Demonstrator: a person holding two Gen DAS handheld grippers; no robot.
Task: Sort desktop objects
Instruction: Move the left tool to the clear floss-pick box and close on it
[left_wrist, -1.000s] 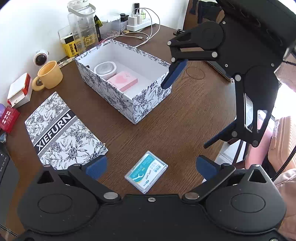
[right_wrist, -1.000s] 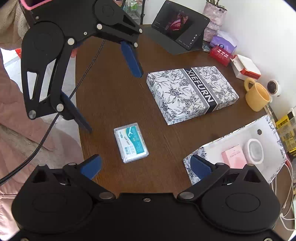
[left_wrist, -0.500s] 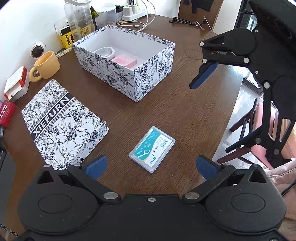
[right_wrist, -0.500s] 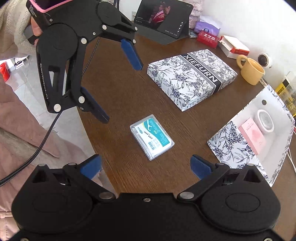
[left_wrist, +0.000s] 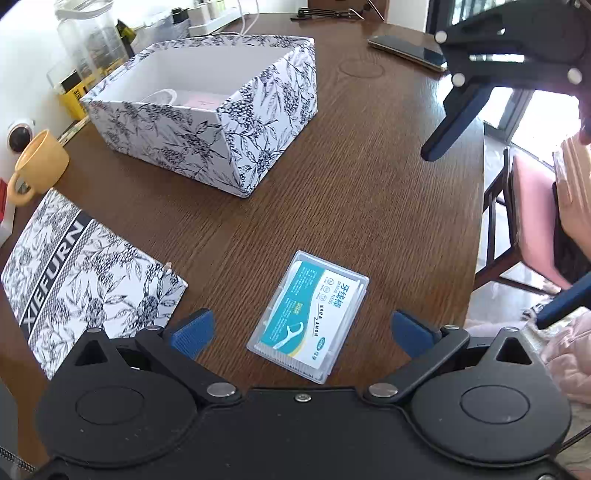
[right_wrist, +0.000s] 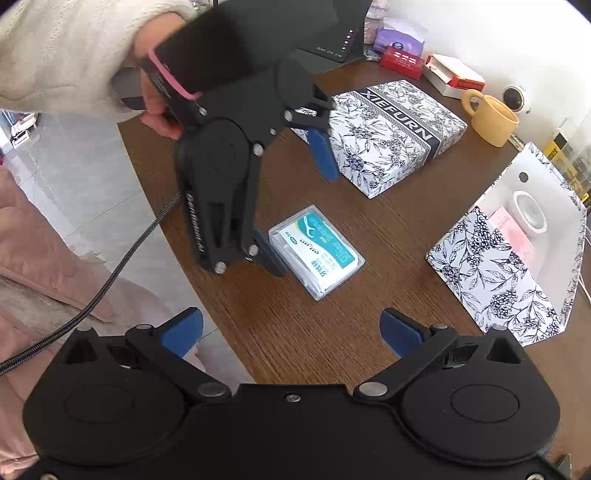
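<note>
Dark wood desk (left_wrist: 351, 206) — clear floss case (left_wrist: 309, 316) with a teal-and-white label lies flat on it, near the front edge. Left gripper (left_wrist: 301, 328) sits low over the case, blue pads spread wide, one each side, holding nothing. In the right wrist view the left gripper (right_wrist: 301, 214) straddles the floss case (right_wrist: 317, 252); the lower pad looks just beside or touching the case's edge, cannot tell which, the upper pad is up near the lid. A hand (right_wrist: 155, 99) in a cream knit sleeve grips its handle.

Right gripper (right_wrist: 291, 332) is released too, pads wide apart, hovering off to the side, the case well ahead of it. From the left wrist view the right gripper (left_wrist: 491, 229) shows at the right, above the desk edge.

Floral box (left_wrist: 207, 122) stands open behind the case, well apart; a white round thing and a pink packet lie inside. Its lid (left_wrist: 77, 269), printed XIEFURN, lies flat at left — a yellow mug (left_wrist: 40, 162) behind it. A phone (left_wrist: 406, 51) lies at the far edge.
</note>
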